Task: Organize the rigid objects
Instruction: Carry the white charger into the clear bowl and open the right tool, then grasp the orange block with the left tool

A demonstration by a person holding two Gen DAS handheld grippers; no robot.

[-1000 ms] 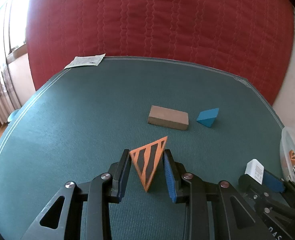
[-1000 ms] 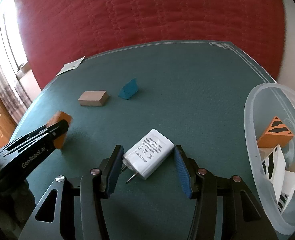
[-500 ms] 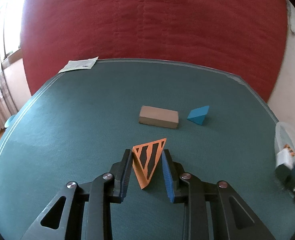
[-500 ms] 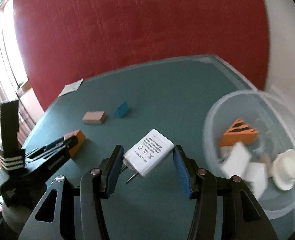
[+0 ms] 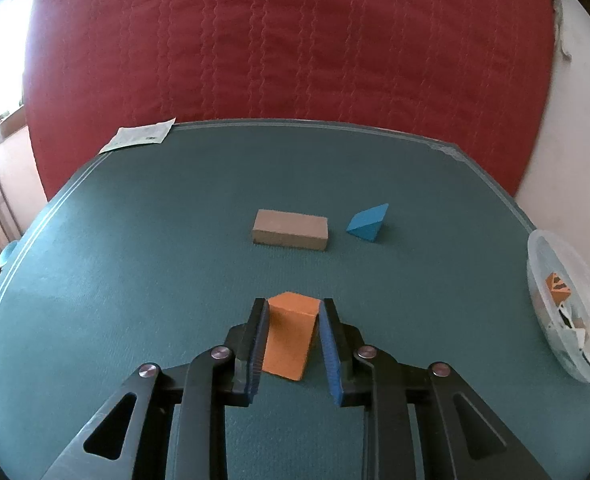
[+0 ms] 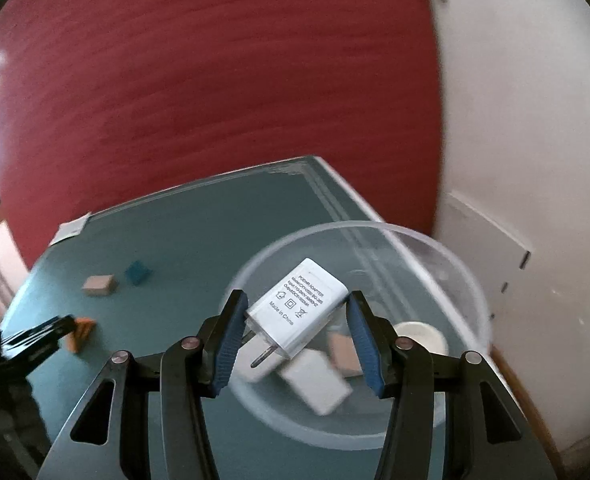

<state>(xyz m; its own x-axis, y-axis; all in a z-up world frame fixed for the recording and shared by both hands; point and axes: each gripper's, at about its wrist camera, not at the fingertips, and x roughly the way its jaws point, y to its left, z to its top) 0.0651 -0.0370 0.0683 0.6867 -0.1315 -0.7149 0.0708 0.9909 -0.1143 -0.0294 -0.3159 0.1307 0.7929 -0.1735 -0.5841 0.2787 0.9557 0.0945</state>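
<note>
Over the clear round plastic bowl (image 6: 447, 276), your right gripper (image 6: 299, 332) clamped the white power adapter (image 6: 299, 308); several pieces already lay inside. Your left gripper (image 5: 293, 340) pinched the orange wedge block (image 5: 291, 336), while the tan block (image 5: 291, 229) and blue prism (image 5: 367, 224) waited far on the green counter (image 5: 135, 260).

An orange wedge (image 5: 291, 336) is sitting between blue pads (image 5: 256, 354); ahead are lying a tan block (image 5: 291, 235) and blue wedge (image 5: 367, 224) on the teal bench (image 5: 135, 260).
</note>
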